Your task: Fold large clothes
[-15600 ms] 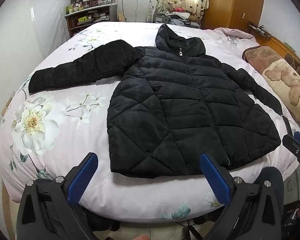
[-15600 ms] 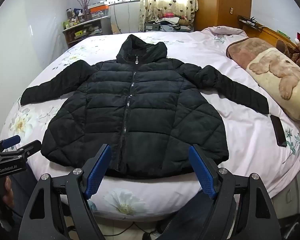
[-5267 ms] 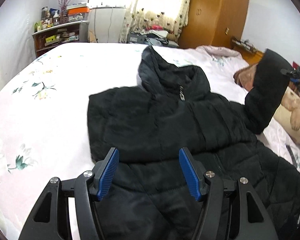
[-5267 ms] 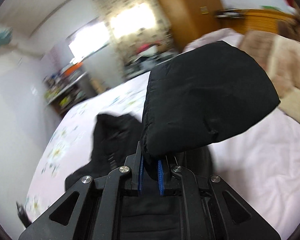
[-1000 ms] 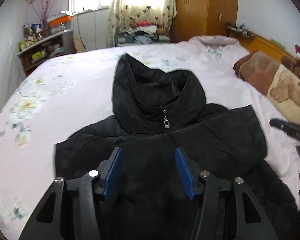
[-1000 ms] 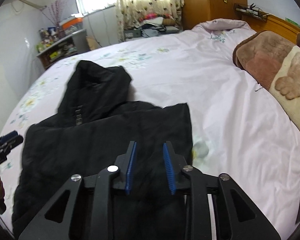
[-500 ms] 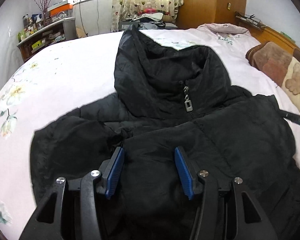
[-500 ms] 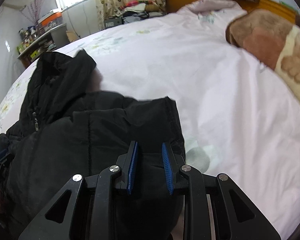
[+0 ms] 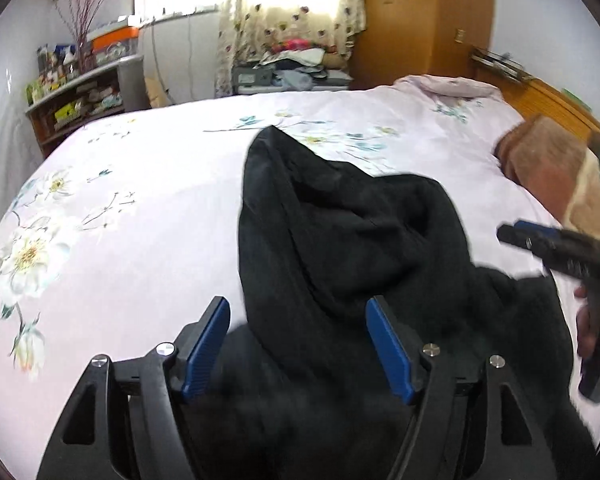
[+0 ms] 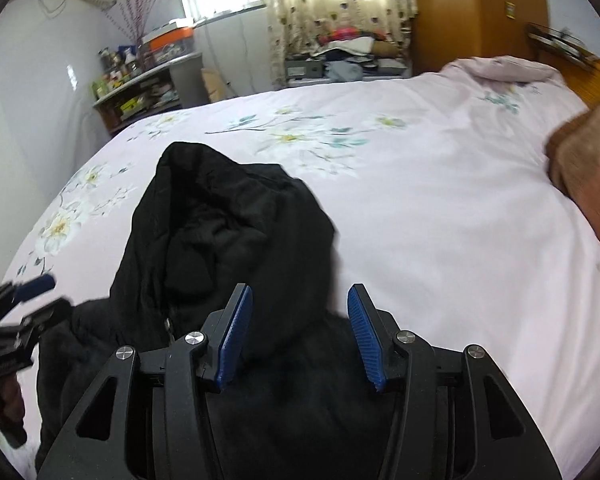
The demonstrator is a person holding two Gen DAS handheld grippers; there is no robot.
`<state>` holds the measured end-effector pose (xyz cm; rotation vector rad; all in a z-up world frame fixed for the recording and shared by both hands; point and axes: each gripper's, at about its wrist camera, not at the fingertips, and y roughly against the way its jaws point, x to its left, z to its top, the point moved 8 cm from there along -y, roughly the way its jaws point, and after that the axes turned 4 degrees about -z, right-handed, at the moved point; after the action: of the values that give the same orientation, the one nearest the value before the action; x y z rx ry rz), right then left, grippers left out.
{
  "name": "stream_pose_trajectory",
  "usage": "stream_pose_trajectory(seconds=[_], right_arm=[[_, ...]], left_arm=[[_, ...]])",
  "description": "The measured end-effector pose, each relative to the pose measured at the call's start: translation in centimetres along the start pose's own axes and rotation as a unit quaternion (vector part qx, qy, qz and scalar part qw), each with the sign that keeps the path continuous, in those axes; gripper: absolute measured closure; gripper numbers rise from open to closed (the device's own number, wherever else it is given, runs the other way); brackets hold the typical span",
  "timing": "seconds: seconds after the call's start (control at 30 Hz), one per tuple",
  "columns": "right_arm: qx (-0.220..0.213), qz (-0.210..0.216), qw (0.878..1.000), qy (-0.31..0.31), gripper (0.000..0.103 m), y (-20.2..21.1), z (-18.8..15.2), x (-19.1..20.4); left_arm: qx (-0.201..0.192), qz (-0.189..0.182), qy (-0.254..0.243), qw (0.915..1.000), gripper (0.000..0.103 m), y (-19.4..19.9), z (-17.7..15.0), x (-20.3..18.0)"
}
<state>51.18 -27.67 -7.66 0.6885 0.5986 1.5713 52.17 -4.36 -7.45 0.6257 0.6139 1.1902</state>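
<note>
A: Item one, the black jacket [image 9: 352,248]. Where does it lie?

B: On the pink floral bed [image 10: 440,208], toward the near edge, hood [image 10: 220,208] pointing to the far side. The body is bunched under both tools; I cannot tell how neatly the sleeves are tucked.

A: Left gripper [image 9: 298,350]?

B: Blue pads apart and opening over the near left of the hood. Fabric lies beneath the gap, but the pads do not press it.

A: Right gripper [image 10: 300,332]?

B: Same entry: pads apart and opening, above the hood's near right edge, nothing pinched.

A: Step in hand?

B: By my judgement, taking the hood to fold it down onto the body. Done well: bring each tool to a hood corner, pinch only the top layer at matching spots, lift level, and lay it toward the near side without dragging the folded body.

A: Edges and room?

B: Wide bare bedspread far and to the right of the jacket. A brown blanket [image 9: 548,172] sits at the far right, well apart. The two tools are near each other, so keep them from crossing.
</note>
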Motion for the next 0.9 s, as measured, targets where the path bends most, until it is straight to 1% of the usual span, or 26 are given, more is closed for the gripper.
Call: stream_pose_trajectory(seconds=[0.1,0.13,0.2,0.27,0.37,0.4,0.47,0.5,0.53,0.57,0.6,0.63,0.67,0.73,0.8,0.83,0.9], right_arm=[[-0.004,-0.018,1.0,-0.003,0.052,-2.3,1.4,0.4],[-0.003,-0.025,1.0,-0.007,0.052,-3.2,1.6,0.4],[0.013,-0.032,0.999,-0.009,0.052,-5.3,1.7,0.7],[0.014,-0.043,0.999,-0.001,0.052,-6.6,2.2,0.8],[0.016,-0.062,0.998,0.002,0.052,-8.4,3.2,0.4],[0.022,-0.076,0.997,-0.002,0.052,-9.1,3.2,0.1],[0.035,-0.084,0.996,-0.012,0.052,-10.0,3.1,-0.5],[0.042,-0.083,0.996,-0.013,0.052,-10.4,3.0,-0.5],[0.054,-0.087,0.995,-0.008,0.057,-10.8,2.8,-0.5],[0.053,-0.09,0.994,-0.005,0.084,-10.6,2.8,-0.5],[0.048,-0.087,0.995,-0.006,0.091,-10.2,2.8,-0.3],[0.036,-0.088,0.995,-0.008,0.092,-9.4,2.9,-0.1],[0.019,-0.082,0.996,-0.011,0.093,-8.1,3.0,0.2],[-0.003,-0.064,0.998,-0.017,0.094,-5.3,3.2,0.7],[-0.02,-0.046,0.998,-0.024,0.094,-2.9,3.3,0.9],[-0.037,-0.034,0.998,-0.031,0.094,-0.6,3.2,1.0],[-0.052,-0.01,0.998,-0.041,0.094,2.2,2.8,1.2]], left_arm=[[0.008,0.032,0.028,0.9991,0.029,-2.7,1.3,2.2],[0.01,0.029,0.036,0.9989,0.029,-3.5,1.5,2.6],[0.021,0.023,0.057,0.9979,0.029,-5.4,1.5,3.3],[0.029,0.013,0.071,0.997,0.029,-7.0,1.7,3.6],[0.039,0.005,0.077,0.9963,0.029,-8.9,2.2,3.5],[0.041,-0.001,0.081,0.9958,0.029,-9.4,2.1,3.5],[0.047,-0.005,0.085,0.9952,0.03,-10.2,1.4,3.5],[0.051,-0.009,0.085,0.995,0.034,-10.5,1.1,3.5],[0.054,-0.012,0.084,0.9949,0.042,-10.7,0.8,3.4],[0.059,-0.015,0.084,0.9946,0.062,-10.7,0.6,3.3],[0.059,-0.02,0.083,0.9946,0.072,-10.4,0.5,3.0],[0.051,-0.021,0.079,0.9954,0.077,-9.7,0.6,2.9],[0.041,-0.022,0.07,0.9964,0.086,-9.0,0.9,2.6],[0.017,-0.024,0.049,0.9983,0.089,-6.8,1.2,1.8],[-0.008,-0.037,0.051,0.998,0.09,-4.1,1.3,1.2],[-0.021,-0.037,0.051,0.9978,0.09,-2.4,1.0,0.9],[-0.041,-0.045,0.063,0.9962,0.09,1.0,-0.1,0.6]])
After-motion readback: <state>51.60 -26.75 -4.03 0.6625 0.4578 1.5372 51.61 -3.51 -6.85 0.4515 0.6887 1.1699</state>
